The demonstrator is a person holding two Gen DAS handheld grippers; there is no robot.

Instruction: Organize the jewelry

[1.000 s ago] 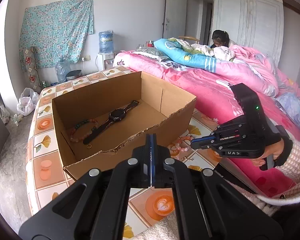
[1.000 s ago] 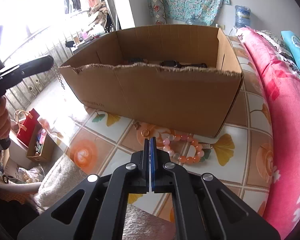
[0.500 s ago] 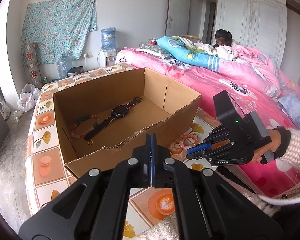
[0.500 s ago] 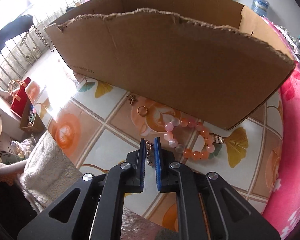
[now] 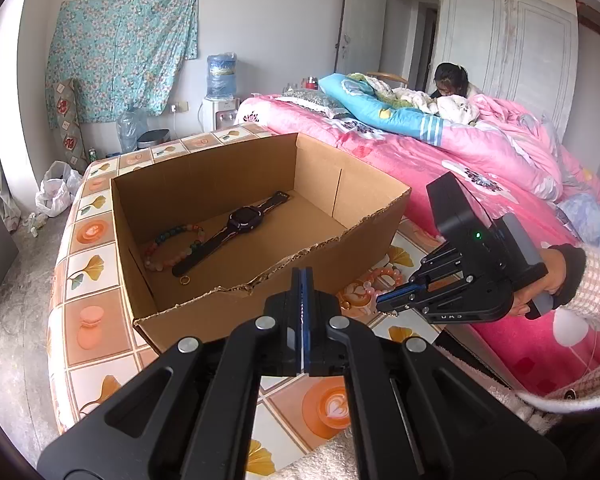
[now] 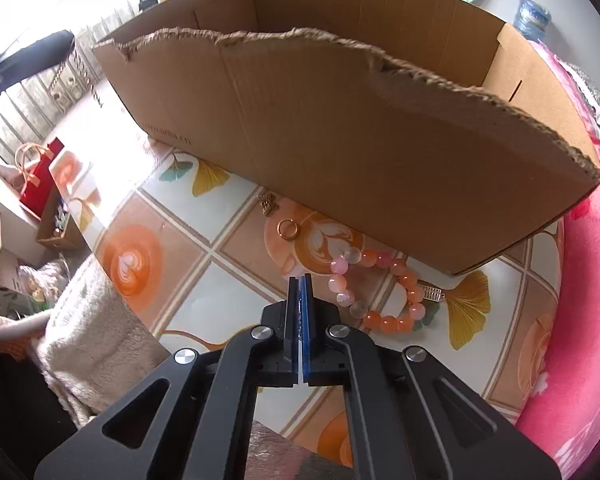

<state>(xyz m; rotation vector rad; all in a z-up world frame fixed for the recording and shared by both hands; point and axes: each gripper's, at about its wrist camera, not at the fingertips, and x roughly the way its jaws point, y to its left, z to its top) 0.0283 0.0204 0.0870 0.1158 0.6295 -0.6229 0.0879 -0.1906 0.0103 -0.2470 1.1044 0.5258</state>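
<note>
An open cardboard box point(image 5: 220, 184) holds a black watch point(image 5: 244, 218), a beaded bracelet point(image 5: 168, 240) and a small ring point(image 5: 185, 280). On the tiled table in front of the box lie an orange-pink bead bracelet point(image 6: 380, 292), a gold ring point(image 6: 287, 229) and a butterfly charm point(image 6: 267, 203). My right gripper point(image 6: 300, 280) points down at the table just left of that bracelet, jaws shut. Whether anything thin is pinched between them I cannot tell. My left gripper point(image 5: 302, 276) hovers shut and empty before the box's torn near wall. The right gripper point(image 5: 380, 305) also shows there.
The table's tiled cover point(image 5: 96, 320) ends at an edge on the left. A pink-quilted bed point(image 5: 480, 168) runs along the right, with a person point(image 5: 452, 80) behind it. A fluffy beige cloth point(image 6: 88, 320) lies at the table's near edge. A red bag point(image 6: 40, 176) stands on the floor.
My right gripper tilted down and sank toward the table beside the bracelet; its jaws parted slightly over a small chain, then shut, and the chain is now hidden. The left gripper stayed.
</note>
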